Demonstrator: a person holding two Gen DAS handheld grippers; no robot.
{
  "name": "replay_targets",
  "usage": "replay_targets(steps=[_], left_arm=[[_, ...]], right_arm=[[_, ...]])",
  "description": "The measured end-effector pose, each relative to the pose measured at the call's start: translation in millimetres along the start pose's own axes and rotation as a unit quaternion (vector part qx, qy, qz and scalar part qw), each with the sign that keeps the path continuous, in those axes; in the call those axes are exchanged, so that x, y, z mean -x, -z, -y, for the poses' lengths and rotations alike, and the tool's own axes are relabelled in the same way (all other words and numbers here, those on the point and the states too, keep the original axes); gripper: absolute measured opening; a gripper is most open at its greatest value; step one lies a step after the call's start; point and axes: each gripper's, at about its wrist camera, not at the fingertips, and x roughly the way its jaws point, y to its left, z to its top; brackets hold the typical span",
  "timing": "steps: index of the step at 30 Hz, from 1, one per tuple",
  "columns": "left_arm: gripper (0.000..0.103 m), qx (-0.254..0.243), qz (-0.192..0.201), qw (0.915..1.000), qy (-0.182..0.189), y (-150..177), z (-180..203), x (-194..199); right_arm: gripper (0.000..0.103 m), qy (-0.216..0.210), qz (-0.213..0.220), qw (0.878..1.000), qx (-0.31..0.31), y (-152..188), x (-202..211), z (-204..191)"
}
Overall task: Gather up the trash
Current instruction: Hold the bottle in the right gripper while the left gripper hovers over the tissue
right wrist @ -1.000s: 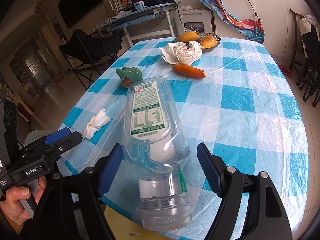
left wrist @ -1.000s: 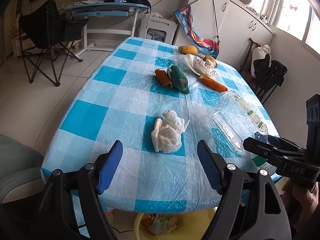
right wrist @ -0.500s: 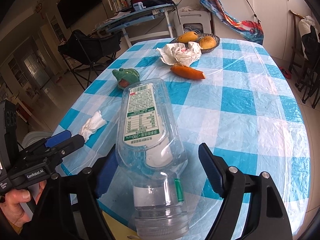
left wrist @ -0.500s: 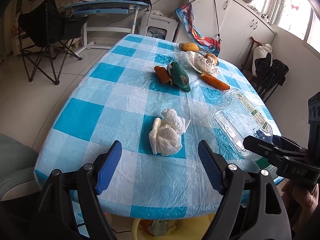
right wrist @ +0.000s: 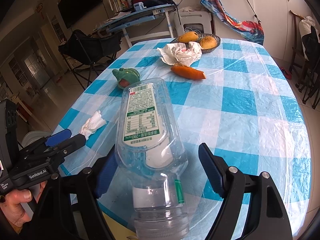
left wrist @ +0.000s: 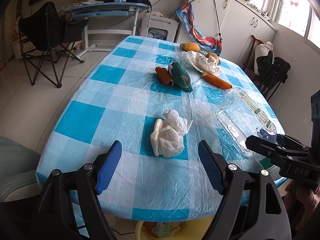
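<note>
Collection not yet begun. Left tongs (left wrist: 158, 166) stand wide open and empty before the crumpled tissue (left wrist: 169, 137) on the bench (left wrist: 120, 108). Right tongs (right wrist: 154, 172) gape around the empty plastic bottle (right wrist: 148, 132), pads clear. Wrapper and peels remain farther back.

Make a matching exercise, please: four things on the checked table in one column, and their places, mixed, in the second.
Things:
1. clear bottle
2. small tissue wad
3. big crumpled paper
4. mango

Places:
A. in the bowl
B. against the bowl, near side
C. between the right tool's open fingers
D. just ahead of the left tool

Pairs: 1-C, 2-D, 3-B, 4-A
</note>
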Motion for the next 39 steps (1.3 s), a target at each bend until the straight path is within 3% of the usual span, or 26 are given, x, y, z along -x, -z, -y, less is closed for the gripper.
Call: replay_targets(steps=[13,39], left_arm=[[0.077,-0.02,0.008,0.9997,-0.01,-0.5,6.5,0.3],[0.078,-0.001,0.007,0.9998,-0.016,-3.4,-1.9,-5.9]], right_arm=[[0.076,0.0,-0.002,1.0,-0.004,1.7,-4.0,1.6],[0.076,0.005,0.006,1.0,-0.001,-0.8,-6.9,4.2]])
